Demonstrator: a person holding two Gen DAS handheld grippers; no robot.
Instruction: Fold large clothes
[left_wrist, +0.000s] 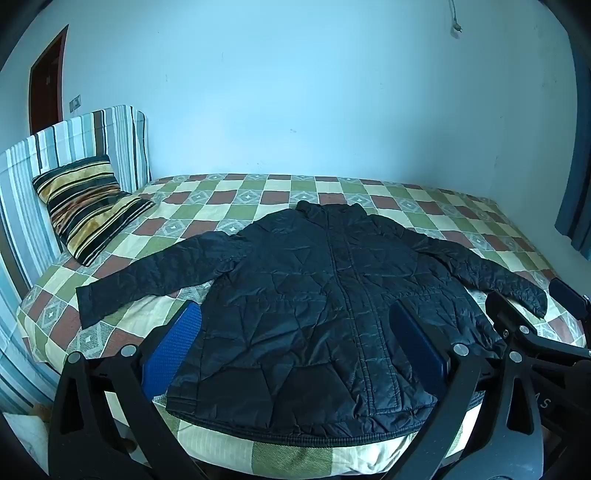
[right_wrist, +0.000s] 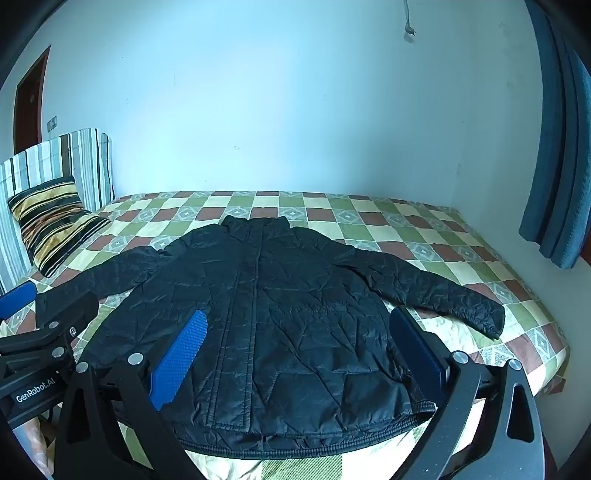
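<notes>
Your quilted jacket (left_wrist: 314, 295) lies spread flat on the bed (left_wrist: 258, 192), unfolded; both sleeves remain out. The left gripper (left_wrist: 295, 354) and right gripper (right_wrist: 299, 350) hover with jaws open, holding nothing.

left wrist: bed foot, facing wall | right wrist: beside it, rightward | shared: jacket (left_wrist: 325, 295) (right_wrist: 280, 306)

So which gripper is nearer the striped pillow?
Left. The left gripper hovers over the jacket's hem on the striped pillow's side; the right gripper sits farther right, toward the curtain.
</notes>
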